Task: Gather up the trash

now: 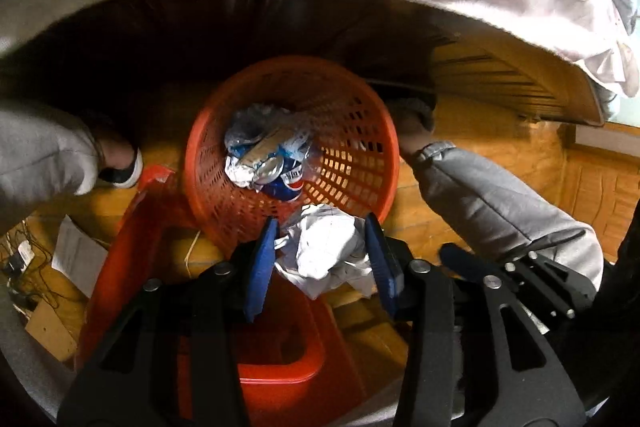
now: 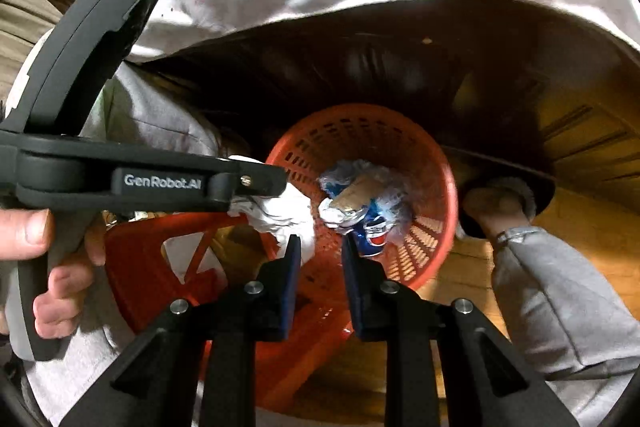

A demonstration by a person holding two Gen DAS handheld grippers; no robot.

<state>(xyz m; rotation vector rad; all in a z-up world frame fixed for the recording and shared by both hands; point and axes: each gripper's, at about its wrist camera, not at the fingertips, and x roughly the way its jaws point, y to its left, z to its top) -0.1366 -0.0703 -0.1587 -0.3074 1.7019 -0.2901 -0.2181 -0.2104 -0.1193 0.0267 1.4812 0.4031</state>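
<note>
The left gripper [image 1: 322,227] is clamped on a crumpled white paper wad [image 1: 328,251], its blue fingers [image 1: 264,259] pressing the wad from both sides low in the centre of the left wrist view, just at the near rim of the orange mesh basket [image 1: 352,131]. In the right wrist view the same wad [image 2: 280,211] shows at centre left, gripped in the left tool's black body, which bears the lettering "GenRobot.AI". The right gripper [image 2: 320,247] stands parted with nothing between its fingers, hanging over the basket's [image 2: 424,227] near edge at lower centre. The basket's mouth faces up towards the cameras, and inside lie a blue Pepsi can [image 1: 286,187] tilted with its long axis running towards the lower edge of the frame, crumpled foil and clear plastic; the can's logo reads only in part, probably blurred by motion. A red plastic stool [image 1: 272,367] sits at the bottom.
</note>
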